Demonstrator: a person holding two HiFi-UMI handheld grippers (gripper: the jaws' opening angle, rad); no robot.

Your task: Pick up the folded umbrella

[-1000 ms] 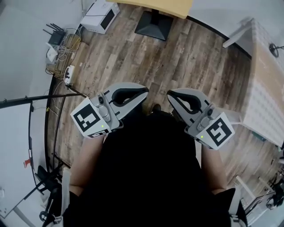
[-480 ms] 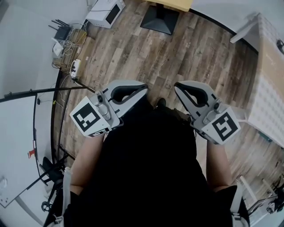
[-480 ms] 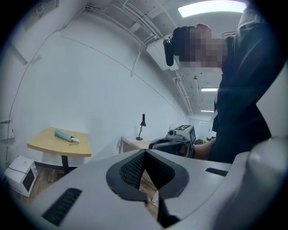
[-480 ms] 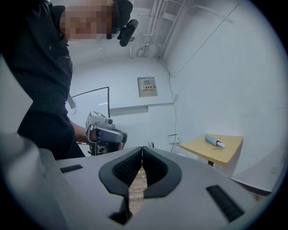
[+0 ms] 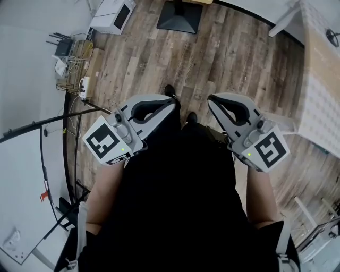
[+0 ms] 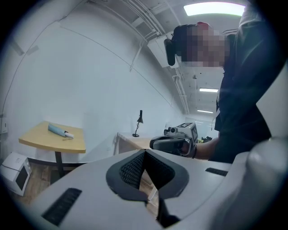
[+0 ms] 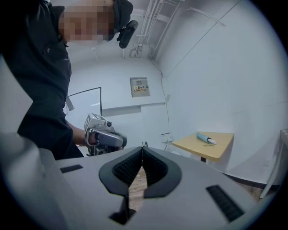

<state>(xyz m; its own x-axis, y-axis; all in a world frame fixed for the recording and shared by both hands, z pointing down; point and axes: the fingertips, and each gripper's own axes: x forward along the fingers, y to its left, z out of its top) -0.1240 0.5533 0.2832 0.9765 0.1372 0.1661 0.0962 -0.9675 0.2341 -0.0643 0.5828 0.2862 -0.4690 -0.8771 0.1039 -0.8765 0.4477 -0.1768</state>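
The task is at the approach step, with nothing grasped yet. The person stands on the wooden floor (image 5: 234, 48), holding both tools in front of the body. The left hand-held gripper (image 6: 144, 152) has its ribbed pads pressed together at the tips with nothing between them. The right hand-held gripper (image 7: 142, 149) is likewise closed and empty.

The folded umbrella (image 6: 60, 130), light blue with a white end, lies flat on the yellow worktop (image 6: 49, 143). It sits nearer the far edge than the near one and is well apart from both tools. The right gripper view shows it from the other side, again toward the far edge.

As I judge it, the next move calls for stepping up to the worktop and spreading one pair of jaws. They should then come down across the umbrella's narrow body, square to its length, so it does not roll away.

From the head view, only the black pedestal base (image 5: 178, 16) shows at the top edge. The yellow top and the umbrella fall outside that frame. The umbrella is small in both gripper views, so I cannot make out its strap, its handle shape or which end is the handle.
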